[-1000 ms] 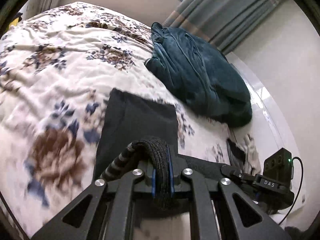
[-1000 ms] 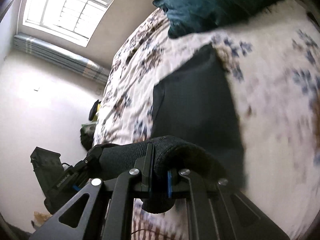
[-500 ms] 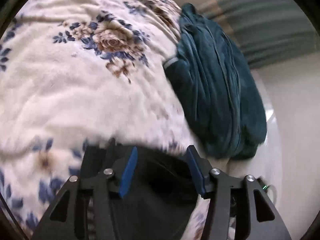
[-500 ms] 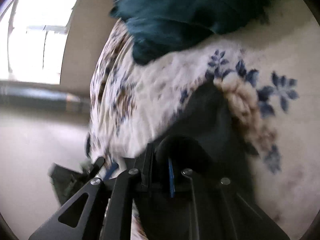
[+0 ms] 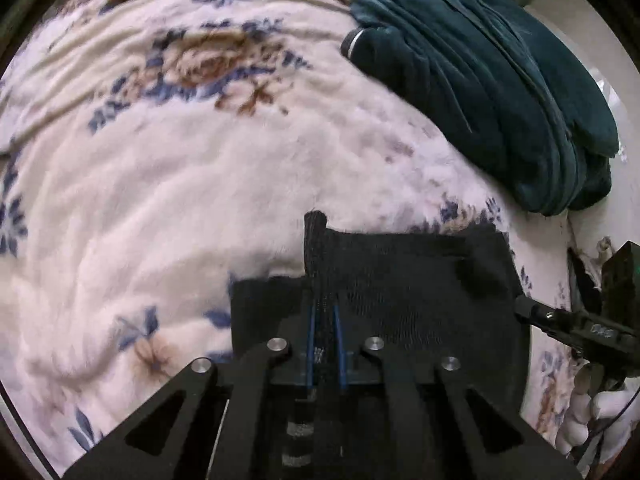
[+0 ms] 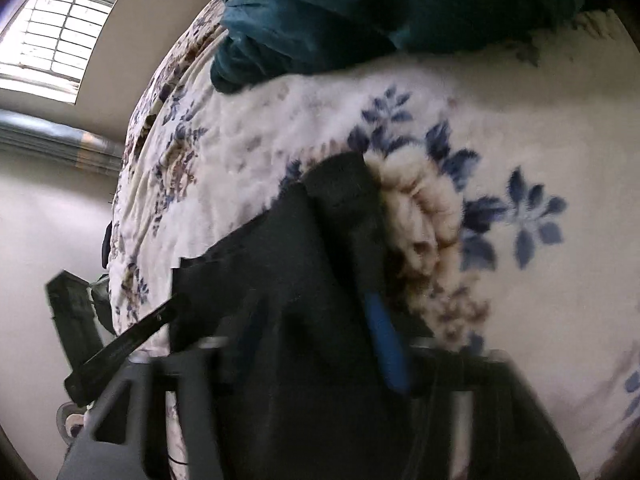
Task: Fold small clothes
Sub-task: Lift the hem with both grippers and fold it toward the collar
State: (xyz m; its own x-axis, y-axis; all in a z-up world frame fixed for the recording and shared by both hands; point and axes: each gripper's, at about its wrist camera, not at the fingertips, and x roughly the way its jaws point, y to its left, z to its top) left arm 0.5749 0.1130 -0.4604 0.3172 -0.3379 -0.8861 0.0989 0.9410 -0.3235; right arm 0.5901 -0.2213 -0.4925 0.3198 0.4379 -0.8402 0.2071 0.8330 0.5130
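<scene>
Since half a second ago our left claw (image 5: pixel 324 332) has clenched on the black garment (image 5: pixel 412 280), and our right claw (image 6: pixel 316 344) has released. The garment lies flat on the floral bed (image 5: pixel 200 184), long axis running claw to claw.

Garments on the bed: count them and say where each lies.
2. The black garment lies near on the floral blanket, pinched in the left gripper; the teal garment is heaped beyond it. Others may be hidden.

Place: home bedroom | shown by: floral blanket (image 5: pixel 168 184) spread over bed | window (image 6: pixel 48 36) and curtain (image 6: pixel 52 140) seen far left
</scene>
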